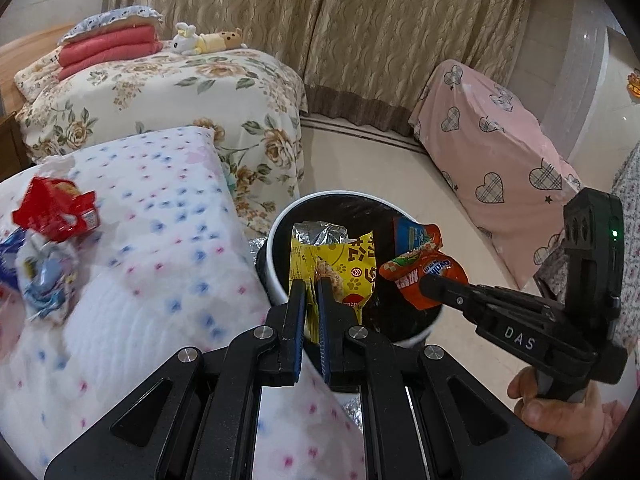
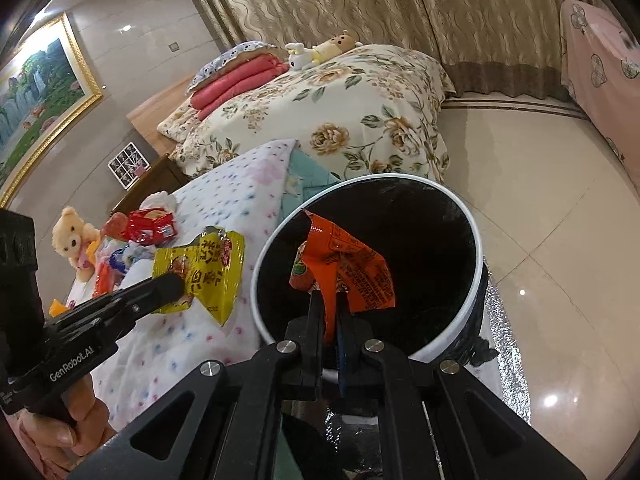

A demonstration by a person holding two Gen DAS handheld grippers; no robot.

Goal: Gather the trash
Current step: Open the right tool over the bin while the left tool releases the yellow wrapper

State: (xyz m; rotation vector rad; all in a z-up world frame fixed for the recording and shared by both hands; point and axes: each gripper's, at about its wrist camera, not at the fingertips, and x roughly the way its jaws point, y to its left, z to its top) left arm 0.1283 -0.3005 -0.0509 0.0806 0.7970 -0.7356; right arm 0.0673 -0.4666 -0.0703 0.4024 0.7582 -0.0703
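My left gripper (image 1: 312,286) is shut on a yellow snack wrapper (image 1: 344,264). In the right wrist view this yellow wrapper (image 2: 208,276) hangs from the left gripper (image 2: 178,284) over the spotted quilt, just left of the bin. My right gripper (image 2: 328,300) is shut on an orange wrapper (image 2: 348,264), held above the opening of the white-rimmed bin (image 2: 476,240) with its black liner. From the left wrist view the right gripper (image 1: 430,282) holds the orange wrapper (image 1: 424,268) over the right part of the bin (image 1: 276,252).
More trash lies on the spotted quilt (image 1: 160,240): a red wrapper (image 1: 56,212) and a blue-white one (image 1: 44,280). A teddy bear (image 2: 74,240) sits behind it. A floral bed (image 1: 180,92), a pink heart-print cover (image 1: 500,152) and tiled floor (image 2: 540,168) surround the bin.
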